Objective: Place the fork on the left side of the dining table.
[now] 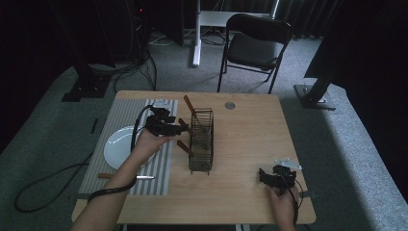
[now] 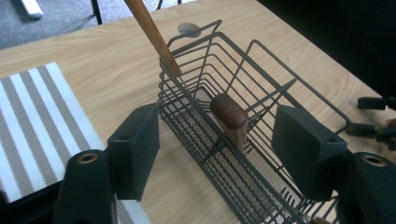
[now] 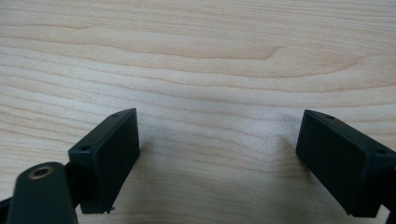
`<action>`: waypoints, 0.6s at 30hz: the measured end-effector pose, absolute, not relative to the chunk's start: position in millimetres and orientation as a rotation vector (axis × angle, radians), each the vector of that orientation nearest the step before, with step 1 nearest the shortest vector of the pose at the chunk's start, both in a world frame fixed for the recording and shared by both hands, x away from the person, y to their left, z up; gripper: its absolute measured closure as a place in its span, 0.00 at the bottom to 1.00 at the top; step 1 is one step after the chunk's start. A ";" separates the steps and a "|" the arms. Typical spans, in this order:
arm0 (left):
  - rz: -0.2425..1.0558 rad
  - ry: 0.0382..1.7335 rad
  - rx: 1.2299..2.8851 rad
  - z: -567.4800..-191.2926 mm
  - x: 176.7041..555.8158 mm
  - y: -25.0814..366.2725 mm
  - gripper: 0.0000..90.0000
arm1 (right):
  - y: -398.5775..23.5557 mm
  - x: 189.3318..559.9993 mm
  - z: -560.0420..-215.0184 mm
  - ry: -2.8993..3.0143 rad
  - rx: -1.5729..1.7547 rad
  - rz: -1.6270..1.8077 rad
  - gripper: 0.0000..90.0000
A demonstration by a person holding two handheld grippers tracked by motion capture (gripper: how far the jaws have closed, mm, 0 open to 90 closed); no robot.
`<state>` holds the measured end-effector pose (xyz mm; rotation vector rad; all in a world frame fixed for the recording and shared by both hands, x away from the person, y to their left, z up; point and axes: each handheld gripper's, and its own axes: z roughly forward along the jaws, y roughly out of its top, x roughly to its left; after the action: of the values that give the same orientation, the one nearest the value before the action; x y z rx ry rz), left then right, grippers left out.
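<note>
Lying at left of centre in the high view: striped mat (image 1: 126, 126) on the wooden table (image 1: 240, 144), white plate (image 1: 118, 147) on it, knife (image 1: 126, 176) with wooden handle below the plate, blade pointing right. Reaching in from the bottom left, forearm with strap at the wrist, hand (image 1: 146, 144) over the plate's right edge, gripping the left gripper (image 1: 183, 129), aimed right at the basket (image 1: 201, 139). Standing at frame centre, that wire basket, long and narrow, running away from the camera, wooden handles sticking out: one (image 1: 188, 104) at its upper left corner, two more (image 1: 184, 147) along its left side. Set beyond the basket near the table's far edge, a small round grey disc (image 1: 230, 105). Resting at lower right, right gripper (image 1: 264, 175) on bare wood, hand (image 1: 284, 202) behind it, well apart from the basket.

Seen in the left gripper view: jaws released, spread wide on either side of the basket's (image 2: 243, 140) near wall, holding nothing; dark brown handle (image 2: 229, 117) upright inside the basket, midway between the pads (image 2: 135, 149); lighter handle (image 2: 152, 35) slanting over the rim at upper centre; mat (image 2: 42, 121) at left; part of the other gripper at the far right edge.

Seen in the right gripper view: jaws likewise released, wide apart, pads (image 3: 109, 156) just above bare table (image 3: 210, 70), nothing between.
</note>
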<state>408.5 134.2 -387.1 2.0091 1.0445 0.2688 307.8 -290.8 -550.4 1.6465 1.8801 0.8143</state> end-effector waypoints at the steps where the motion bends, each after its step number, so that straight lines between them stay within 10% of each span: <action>1: 0.253 1.041 2.006 -388.8 409.4 133.2 0.38 | -290.9 307.8 -550.4 1.880 1.646 0.814 0.15; 18: 0.143 1.002 1.915 -403.8 414.7 128.2 0.82 | -290.9 307.8 -550.4 1.880 1.646 0.814 0.15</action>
<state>414.7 128.2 -403.8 1.9152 1.0023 0.1430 307.8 -290.9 -550.4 1.6463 1.8802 0.8143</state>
